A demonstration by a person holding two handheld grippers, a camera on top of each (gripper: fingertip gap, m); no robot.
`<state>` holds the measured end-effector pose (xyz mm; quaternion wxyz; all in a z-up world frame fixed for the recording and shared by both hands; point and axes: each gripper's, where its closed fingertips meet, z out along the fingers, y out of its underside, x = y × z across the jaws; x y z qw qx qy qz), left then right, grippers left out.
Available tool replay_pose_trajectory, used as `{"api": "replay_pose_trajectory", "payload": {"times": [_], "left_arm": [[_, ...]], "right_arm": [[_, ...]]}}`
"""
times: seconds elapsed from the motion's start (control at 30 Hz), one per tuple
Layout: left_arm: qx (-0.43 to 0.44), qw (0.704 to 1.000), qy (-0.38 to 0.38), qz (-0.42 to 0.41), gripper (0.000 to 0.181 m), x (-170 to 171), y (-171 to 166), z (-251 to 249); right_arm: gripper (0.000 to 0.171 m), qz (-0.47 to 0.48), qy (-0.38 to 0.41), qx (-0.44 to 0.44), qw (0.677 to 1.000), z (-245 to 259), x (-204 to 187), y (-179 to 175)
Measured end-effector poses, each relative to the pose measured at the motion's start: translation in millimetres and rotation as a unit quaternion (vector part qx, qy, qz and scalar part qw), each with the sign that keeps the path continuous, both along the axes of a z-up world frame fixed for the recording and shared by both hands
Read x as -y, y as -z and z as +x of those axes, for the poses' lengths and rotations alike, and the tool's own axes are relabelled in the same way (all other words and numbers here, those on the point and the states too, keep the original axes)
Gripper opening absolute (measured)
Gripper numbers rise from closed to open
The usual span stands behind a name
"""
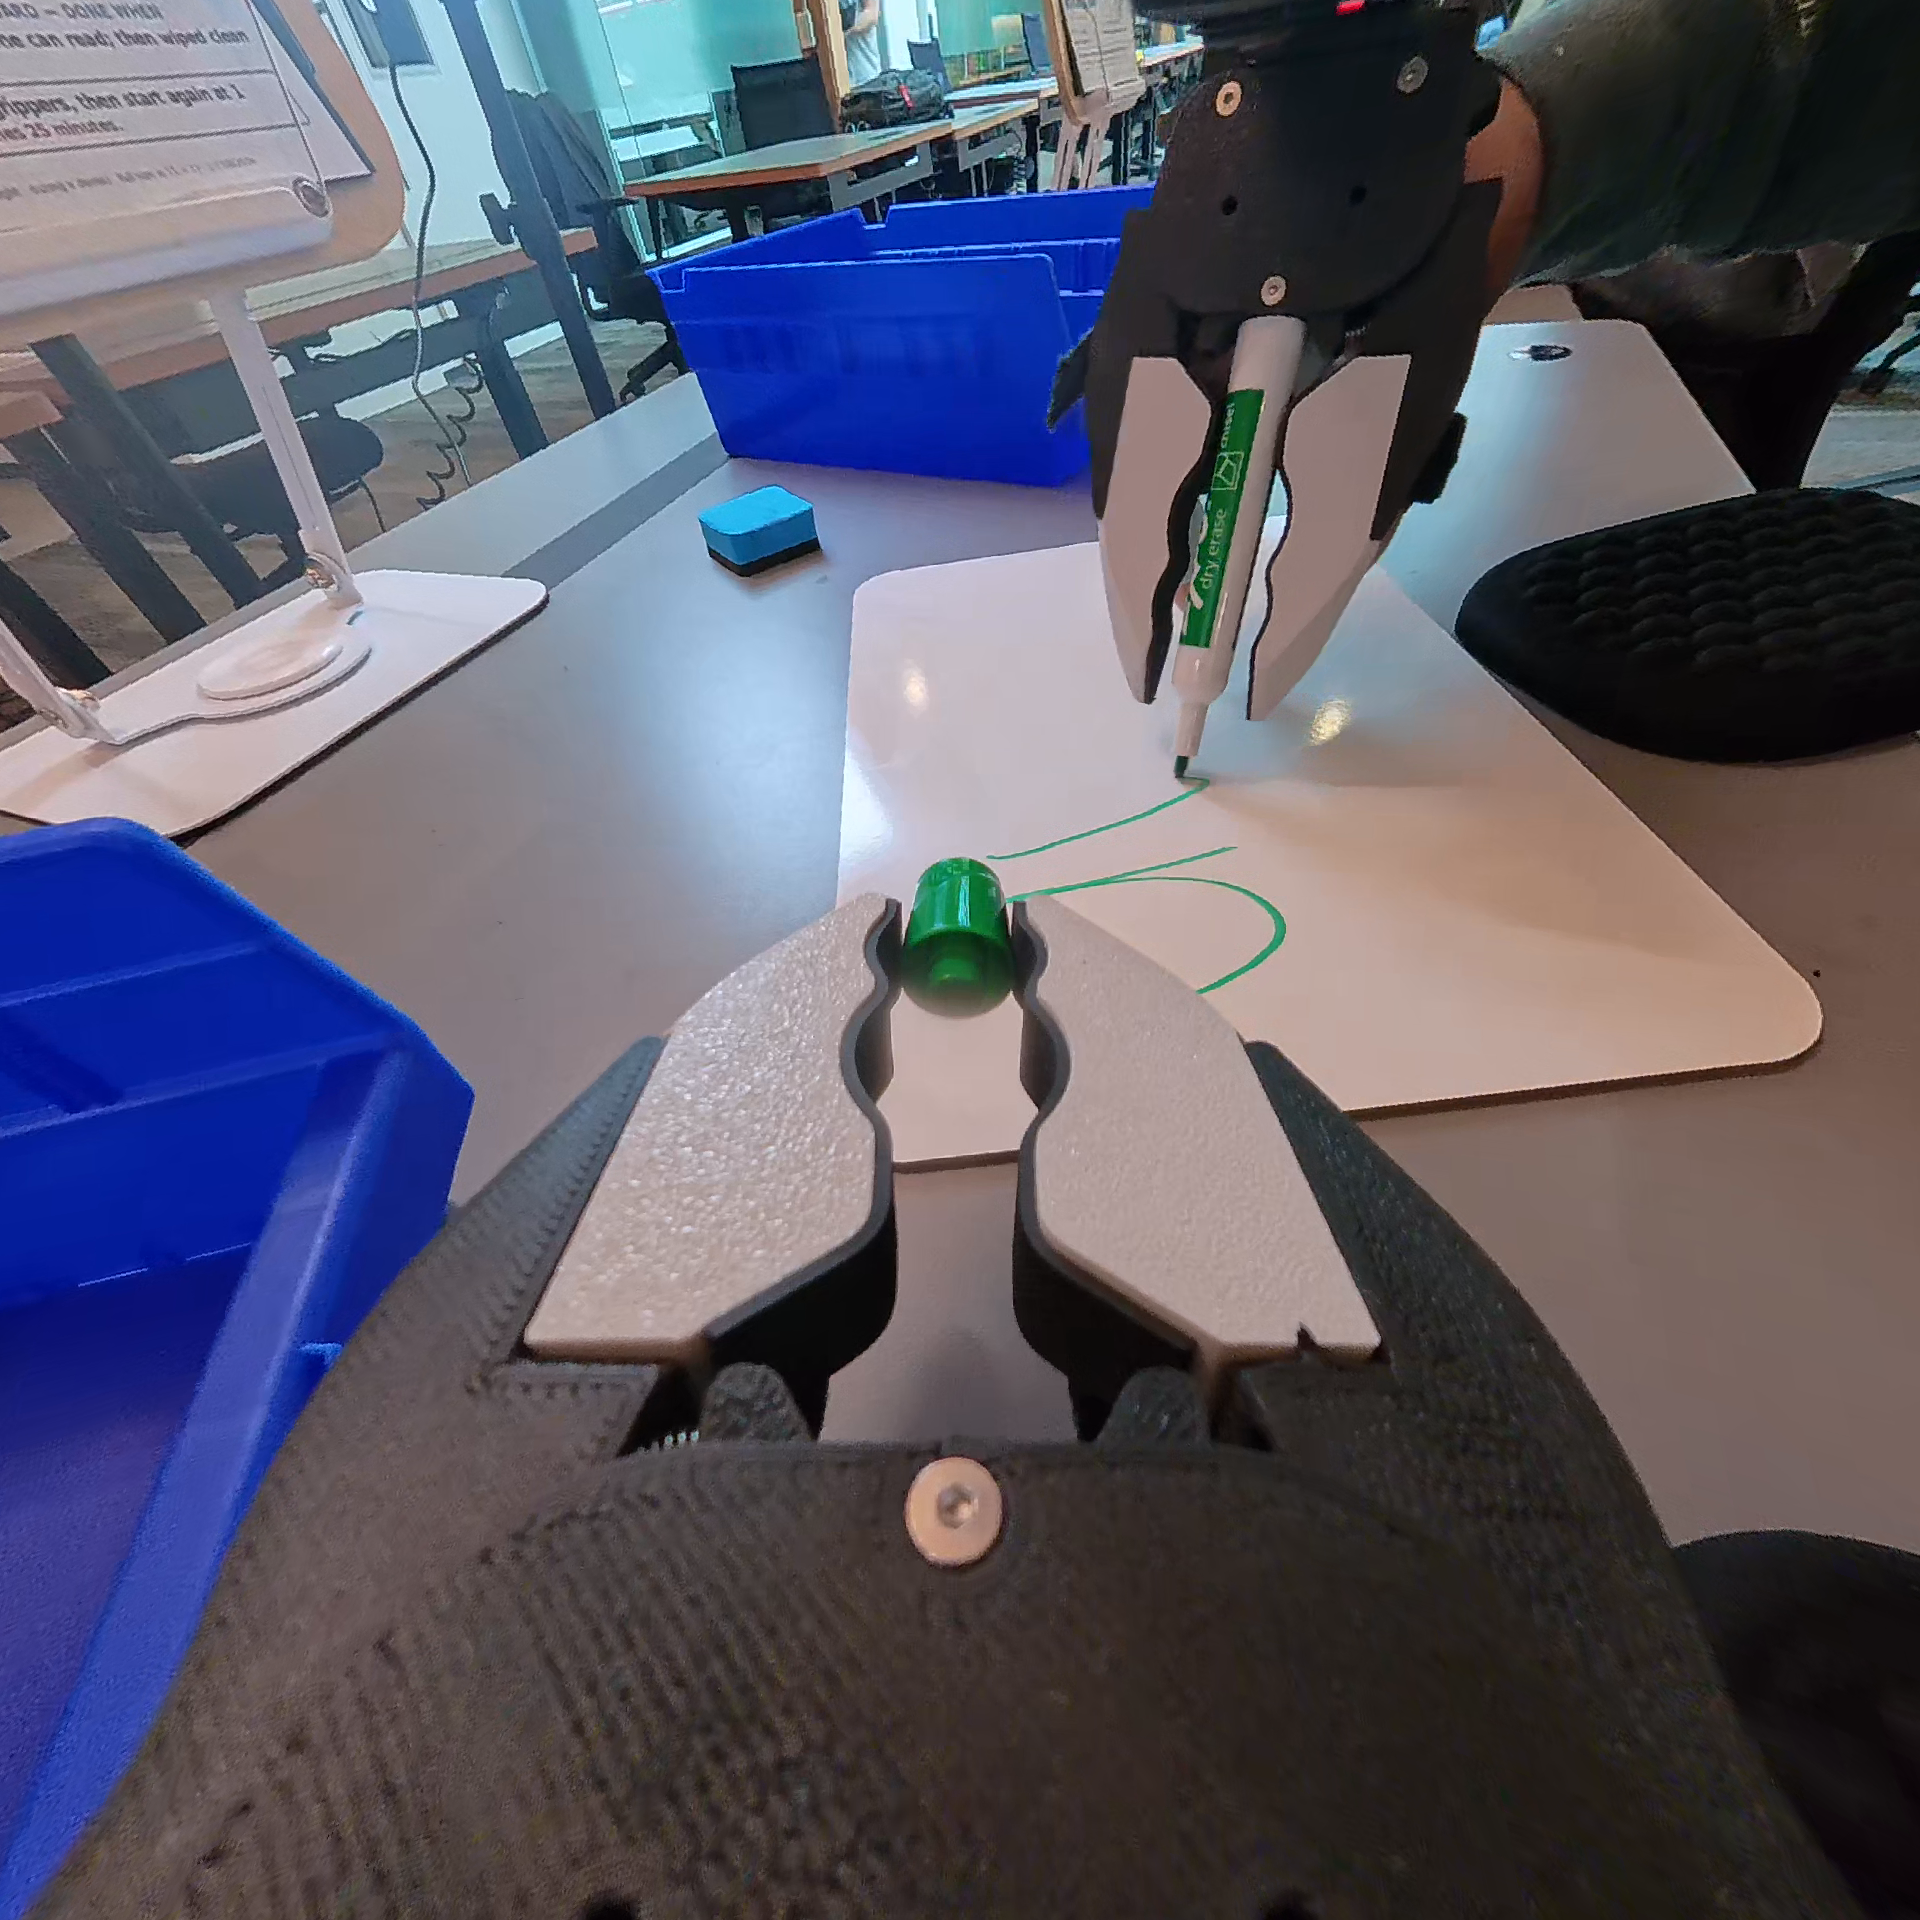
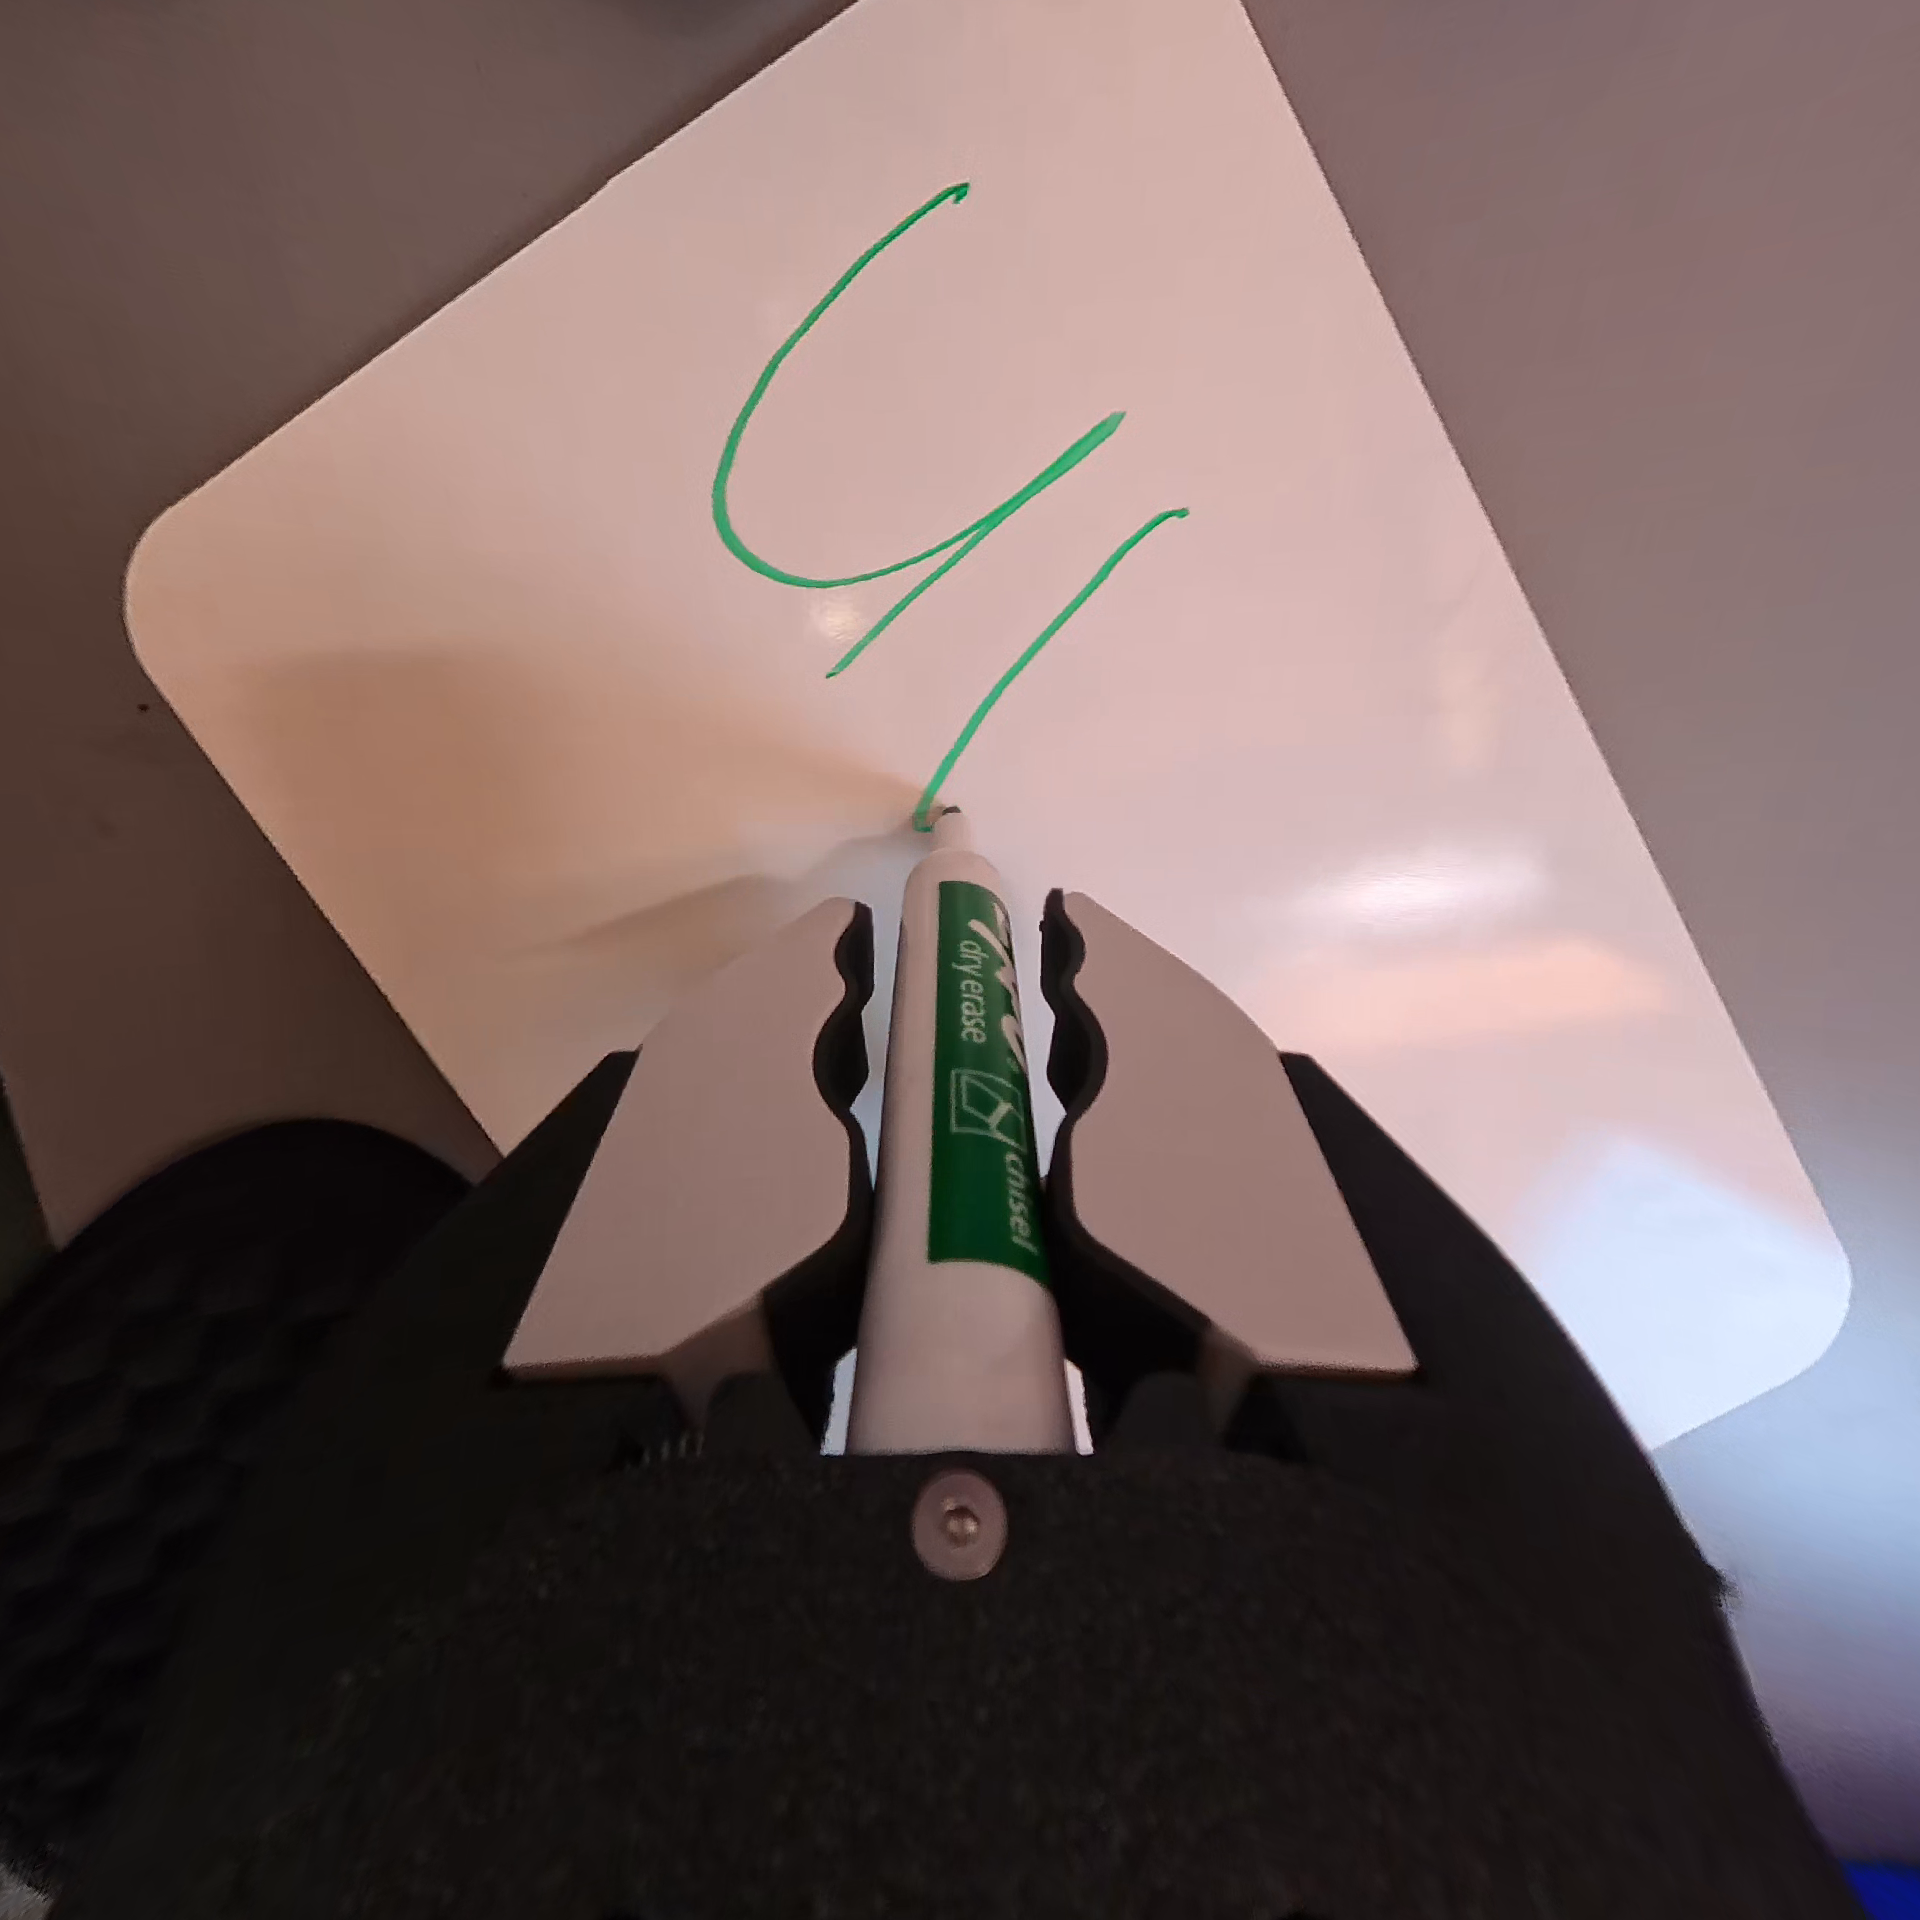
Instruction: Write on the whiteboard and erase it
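In the left wrist view, the left gripper (image 1: 956, 940) is pinching a green marker cap (image 1: 954, 935) between its fingertips, just over the near edge of the whiteboard (image 1: 1455, 935), which is lying flat on the grey table (image 1: 644, 831). A blue bin (image 1: 187, 1091) is sitting close at the left, another blue bin (image 1: 883, 364) is standing beyond the board, a blue eraser (image 1: 761, 528) is resting between them on the table, and a white sign stand (image 1: 270, 644) is standing further left. A black textured pad (image 1: 1704, 613) is lying at the board's right. The right gripper (image 1: 1200, 707) is coming down from above, its jaws clamping a green dry-erase marker (image 1: 1221, 540) whose tip is touching the board at the end of a green line (image 1: 1101, 826). In the right wrist view, the right gripper (image 2: 956, 904) is gripping the marker (image 2: 961, 1122) lengthwise, tip pressing on the whiteboard (image 2: 1351, 727); only here are the green strokes (image 2: 790, 416) showing whole, a looping curve and a straighter line running to the tip. The cap, bins and eraser are not showing here.
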<state>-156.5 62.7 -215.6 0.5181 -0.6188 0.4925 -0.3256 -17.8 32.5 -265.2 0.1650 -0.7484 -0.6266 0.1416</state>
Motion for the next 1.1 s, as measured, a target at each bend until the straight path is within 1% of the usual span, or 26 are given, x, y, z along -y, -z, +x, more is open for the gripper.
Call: {"api": "replay_pose_trajectory", "payload": {"times": [0.4,0.53,0.73,0.93,1.1], "left_arm": [[0.011,1.0,0.0,-0.001,0.02,-1,-3,-1],[0.012,1.0,-0.001,-0.002,0.02,-1,-3,-2],[0.011,1.0,0.0,0.0,0.02,-1,-3,-2],[0.009,1.0,0.001,0.0,0.02,0,-3,-1],[0.008,1.0,0.001,0.002,0.02,0,-3,-1]], "right_arm": [[0.032,0.018,0.018,0.007,1.0,-3,-50,1],[0.031,0.023,0.017,0.01,1.0,-6,-62,1],[0.032,0.023,0.018,0.005,1.0,-8,-63,0],[0.032,0.032,0.034,-0.013,0.999,1,-62,-17],[0.032,0.032,0.049,-0.009,0.998,14,-63,-13]]}}
